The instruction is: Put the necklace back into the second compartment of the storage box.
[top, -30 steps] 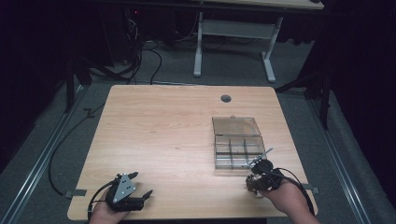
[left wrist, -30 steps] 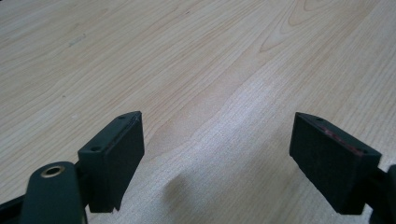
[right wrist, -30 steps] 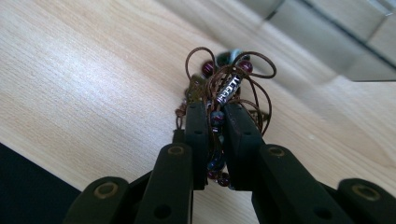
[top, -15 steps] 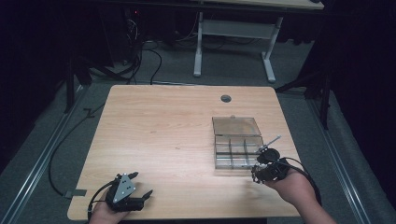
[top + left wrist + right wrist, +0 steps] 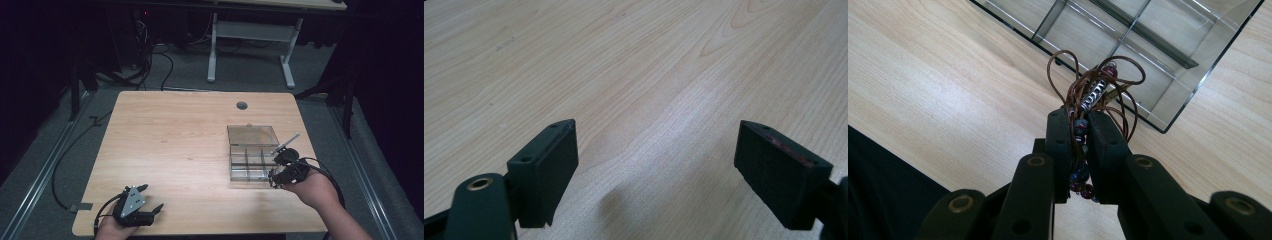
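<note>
A person stands at the near edge of a pale wooden table [image 5: 175, 135], a gripper in each hand. The right gripper [image 5: 1079, 127] is clenched on a bracelet [image 5: 1096, 90]: brown cord in loose loops, strung with dark purple and blue beads and a short silvery patterned piece, the beads pinched between the two black jaws and the cord loops spilling out past their tips. In the high view the right gripper [image 5: 275, 176] sits at the right-hand side of the table, at the near right corner of a clear plastic organizer box [image 5: 247, 162], whether touching or just above it I cannot tell. The box is divided into small compartments and its transparent lid [image 5: 252, 134] is laid open on the far side. From the right gripper view the bracelet hangs over the table just beside the box's [image 5: 1168, 125] edge, the loops reaching over a corner compartment; the compartments I can see look bare. Over at the near left corner of the table, well apart from the box, the left gripper [image 5: 150, 199] rests low by the table edge with its grey three-cornered plate [image 5: 131, 199] on top. Its jaws are spread wide with nothing between them, only wood grain [image 5: 649, 100] under the left gripper [image 5: 656, 152]. A small round grommet hole [image 5: 242, 105] sits near the far edge of the table, and cables lie on the dark floor [image 5: 165, 70] beyond.
</note>
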`<action>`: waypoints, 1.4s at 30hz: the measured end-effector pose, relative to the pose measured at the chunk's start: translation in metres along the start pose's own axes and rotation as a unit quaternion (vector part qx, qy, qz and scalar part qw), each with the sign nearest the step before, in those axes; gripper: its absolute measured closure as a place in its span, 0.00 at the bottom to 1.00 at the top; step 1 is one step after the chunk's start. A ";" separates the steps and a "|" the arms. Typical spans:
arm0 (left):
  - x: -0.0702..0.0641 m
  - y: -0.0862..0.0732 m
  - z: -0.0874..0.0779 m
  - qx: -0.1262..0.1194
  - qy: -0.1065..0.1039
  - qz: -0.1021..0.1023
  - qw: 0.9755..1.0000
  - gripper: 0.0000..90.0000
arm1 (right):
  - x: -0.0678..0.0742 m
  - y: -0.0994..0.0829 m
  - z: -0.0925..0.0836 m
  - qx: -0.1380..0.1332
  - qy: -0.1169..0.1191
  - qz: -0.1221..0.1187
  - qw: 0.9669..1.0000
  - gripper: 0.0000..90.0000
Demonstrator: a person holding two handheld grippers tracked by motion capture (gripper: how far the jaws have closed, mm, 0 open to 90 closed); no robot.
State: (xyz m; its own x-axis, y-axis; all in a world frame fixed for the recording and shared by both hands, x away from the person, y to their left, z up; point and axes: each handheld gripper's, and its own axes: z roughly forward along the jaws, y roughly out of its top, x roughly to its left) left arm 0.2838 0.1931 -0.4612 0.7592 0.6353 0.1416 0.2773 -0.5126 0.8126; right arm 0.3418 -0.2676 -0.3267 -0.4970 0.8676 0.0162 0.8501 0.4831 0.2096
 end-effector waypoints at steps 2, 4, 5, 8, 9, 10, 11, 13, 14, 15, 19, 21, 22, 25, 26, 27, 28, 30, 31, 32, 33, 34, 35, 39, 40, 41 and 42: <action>0.000 0.000 0.000 0.000 0.000 0.000 1.000 0.20 | -0.001 0.002 0.000 0.001 -0.002 -0.007 1.000 0.90; 0.000 0.000 0.000 -0.001 0.000 -0.001 1.000 0.20 | -0.002 0.005 -0.001 0.003 -0.004 -0.005 1.000 0.90; 0.000 0.000 0.000 -0.001 0.000 -0.001 1.000 0.20 | -0.002 0.007 0.000 0.002 -0.003 -0.003 1.000 0.90; 0.000 0.000 0.000 -0.001 0.000 -0.001 1.000 0.20 | -0.004 0.012 0.000 0.005 -0.004 -0.001 1.000 0.90; 0.000 0.000 0.000 -0.001 0.000 -0.001 1.000 0.20 | -0.004 0.014 0.001 0.004 -0.005 -0.002 1.000 0.90; 0.000 0.000 0.000 -0.001 -0.001 -0.001 1.000 0.20 | -0.004 0.015 0.001 0.004 -0.004 -0.002 1.000 0.90; 0.000 0.000 0.000 -0.001 -0.001 -0.001 1.000 0.20 | -0.005 0.017 0.001 0.006 -0.005 -0.001 1.000 0.90; 0.000 0.000 0.000 -0.002 -0.001 -0.001 1.000 0.20 | -0.006 0.021 0.002 0.005 -0.005 -0.002 1.000 0.90; 0.000 0.000 0.000 -0.002 -0.001 -0.001 1.000 0.20 | -0.006 0.023 0.003 0.004 -0.005 -0.002 1.000 0.90; 0.000 0.000 0.000 -0.002 -0.001 -0.001 1.000 0.20 | -0.006 0.025 0.003 0.004 -0.006 -0.004 1.000 0.90; 0.000 0.000 0.000 -0.002 -0.001 -0.001 1.000 0.20 | -0.008 0.033 0.003 0.005 -0.009 -0.005 1.000 0.90; 0.000 0.000 0.000 -0.002 -0.001 -0.001 1.000 0.20 | -0.010 0.037 0.003 0.001 -0.008 -0.007 1.000 0.90; 0.000 0.000 0.000 -0.002 -0.002 -0.001 1.000 0.20 | -0.010 0.039 0.004 0.001 -0.007 -0.003 1.000 0.90; 0.000 0.000 0.000 -0.001 -0.002 0.000 1.000 0.20 | -0.013 0.046 0.004 0.004 -0.010 -0.004 1.000 0.90; 0.000 0.000 0.000 -0.001 -0.003 0.001 1.000 0.20 | -0.013 0.048 0.004 0.004 -0.011 -0.007 1.000 0.90; 0.000 0.000 0.000 -0.001 -0.003 0.001 1.000 0.20 | -0.013 0.048 0.004 0.004 -0.011 -0.007 1.000 0.90; 0.000 0.000 0.000 0.000 -0.003 0.003 1.000 0.20 | -0.015 0.052 0.005 0.004 -0.013 -0.008 1.000 0.90; 0.000 0.000 0.000 0.000 -0.003 0.002 1.000 0.20 | -0.016 0.057 0.006 0.005 -0.010 -0.005 1.000 0.90; 0.000 0.000 0.000 -0.001 -0.003 0.002 1.000 0.20 | -0.016 0.059 0.007 0.006 -0.009 -0.005 1.000 0.90; 0.000 0.000 0.000 -0.001 -0.003 0.002 1.000 0.20 | -0.016 0.059 0.007 0.006 -0.009 -0.005 1.000 0.90; 0.000 0.000 0.000 -0.001 -0.003 0.002 1.000 0.20 | -0.018 0.064 0.011 0.006 -0.009 -0.011 1.000 0.90; 0.000 0.000 0.000 -0.001 -0.003 0.002 1.000 0.20 | -0.018 0.066 0.011 0.009 -0.011 -0.009 1.000 0.90; 0.000 0.000 0.000 0.000 -0.003 0.002 1.000 0.20 | -0.019 0.068 0.013 0.009 -0.011 -0.012 1.000 0.90; 0.000 0.000 0.000 0.000 -0.003 0.003 1.000 0.20 | -0.022 0.077 0.021 0.013 -0.012 -0.007 1.000 0.90; 0.000 0.000 0.000 0.000 -0.003 0.003 1.000 0.20 | -0.023 0.079 0.024 0.013 -0.014 -0.010 1.000 0.90; 0.000 0.000 0.000 0.000 -0.003 0.003 1.000 0.20 | -0.024 0.081 0.027 0.015 -0.015 -0.010 1.000 0.90; 0.000 0.000 0.000 0.000 -0.004 0.003 1.000 0.20 | -0.025 0.083 0.030 0.017 -0.016 -0.009 1.000 0.90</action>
State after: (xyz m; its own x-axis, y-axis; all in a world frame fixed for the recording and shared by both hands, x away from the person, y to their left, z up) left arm 0.2837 0.1931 -0.4611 0.7651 0.6279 0.1427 0.2724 -0.5164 0.8118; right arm 0.4303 -0.2452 -0.3391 -0.5061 0.8623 -0.0187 0.8472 0.5011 0.1766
